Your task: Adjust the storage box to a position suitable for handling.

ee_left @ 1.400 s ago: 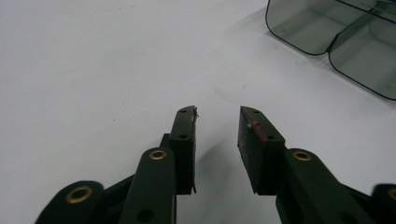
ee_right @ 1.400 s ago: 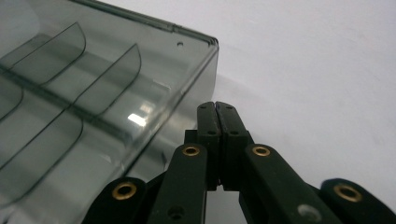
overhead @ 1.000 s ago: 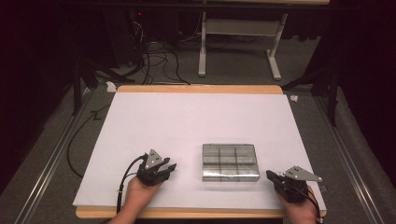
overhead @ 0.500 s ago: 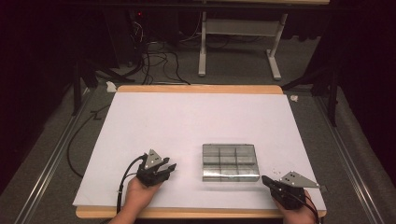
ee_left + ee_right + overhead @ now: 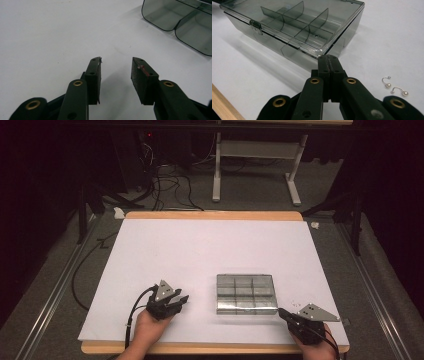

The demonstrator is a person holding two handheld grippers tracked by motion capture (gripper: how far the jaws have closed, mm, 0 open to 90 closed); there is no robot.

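Left gripper (image 5: 181, 298) sits near the front-left part of the surface (image 5: 200, 245), jaws parted about halfway, nothing between the pads, nothing touched. In its own view the pads hang over bare white surface, with the box's rounded corners off to the upper right. My read: it's parked, pointed at the box, ready to steady it.

Clear compartment box (image 5: 246, 293) lies flat toward the front edge, a bit right of centre, between the two grippers. Lid is down and the metal latch (image 5: 255, 25) on its front wall looks fastened; the dividers show through the lid and the compartments look empty. The latch faces the person, so it's probably oriented for easy opening.

Right gripper (image 5: 283, 312) is at the front-right corner, jaws fully closed on nothing, tips just short of the box's near-right corner; can't tell if they touch it.

Two small pearl earrings (image 5: 395, 88) lie loose on the surface just beside the right gripper, apart from the box. Likely they're what goes in the box.
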